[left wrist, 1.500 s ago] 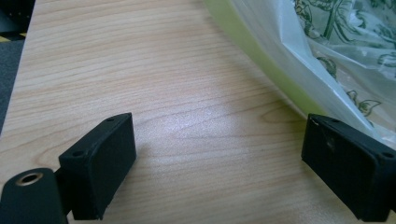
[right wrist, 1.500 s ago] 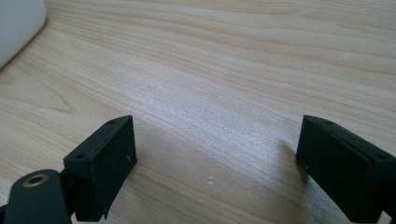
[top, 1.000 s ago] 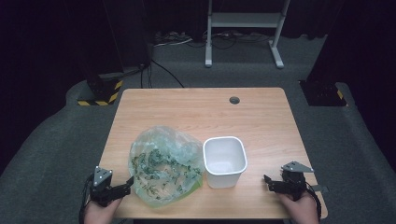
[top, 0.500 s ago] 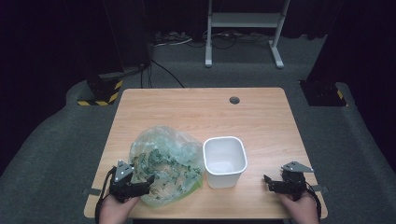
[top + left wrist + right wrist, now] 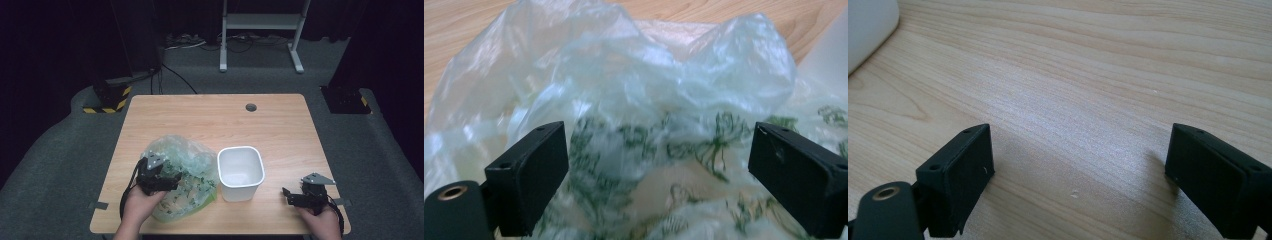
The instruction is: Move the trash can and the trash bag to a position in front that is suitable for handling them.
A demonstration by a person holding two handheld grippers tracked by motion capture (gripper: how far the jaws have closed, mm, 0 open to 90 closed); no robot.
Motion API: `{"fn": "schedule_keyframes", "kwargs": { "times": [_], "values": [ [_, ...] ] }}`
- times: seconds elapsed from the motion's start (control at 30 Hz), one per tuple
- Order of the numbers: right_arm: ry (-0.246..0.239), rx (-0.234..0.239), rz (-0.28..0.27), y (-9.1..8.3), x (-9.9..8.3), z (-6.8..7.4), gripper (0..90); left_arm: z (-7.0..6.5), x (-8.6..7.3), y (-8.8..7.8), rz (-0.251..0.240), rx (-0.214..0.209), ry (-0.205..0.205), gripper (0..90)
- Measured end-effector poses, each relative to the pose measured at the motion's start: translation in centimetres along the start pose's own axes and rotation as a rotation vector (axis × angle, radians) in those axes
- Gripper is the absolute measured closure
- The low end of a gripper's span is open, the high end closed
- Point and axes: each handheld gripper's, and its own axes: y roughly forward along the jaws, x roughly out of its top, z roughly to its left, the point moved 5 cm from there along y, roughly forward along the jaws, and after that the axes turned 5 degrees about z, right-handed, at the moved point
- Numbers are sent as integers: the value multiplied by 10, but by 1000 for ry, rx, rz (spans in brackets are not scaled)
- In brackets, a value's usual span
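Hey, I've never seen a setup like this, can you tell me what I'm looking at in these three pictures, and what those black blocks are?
A person sits at a wooden table holding a hand-held pair of tongs in each hand. The high view looks down from above. The other two pictures come from small cameras riding on the tongs; the black blocks are each pair's two jaws.

The left tongs are over a clear plastic bag with a green printed pattern; in the left gripper view the jaws stand wide apart with the bag between them, nothing pinched yet. Beside the bag stands an empty white tub. The right tongs rest open near the table's right corner, holding nothing; bare wood lies between the jaws.
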Motion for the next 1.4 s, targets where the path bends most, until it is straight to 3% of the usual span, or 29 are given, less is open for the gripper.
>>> {"fn": "schedule_keyframes", "kwargs": {
  "times": [0.2, 0.5, 0.7, 1.03, 1.23, 1.4],
  "values": [
    [0, 4, 1, 0, 0, 1, 118, -11, 8, 20, 70, -8, 29, 105],
    [-3, 5, 1, 0, 0, 1, 118, -18, -10, 44, 158, -11, 29, 161],
    [-3, 5, 1, 0, 0, 1, 118, -14, -23, 51, 170, -12, 8, 330],
    [-3, 5, 1, 0, 0, 1, 118, -8, -39, 54, 142, -28, -54, 730],
    [-3, 5, 1, 0, 0, 1, 118, -6, -43, 51, 92, -28, -57, 848],
    [-3, 5, 1, 0, 0, 1, 118, -4, -48, 44, 15, -7, -71, 867]
  ]
}}
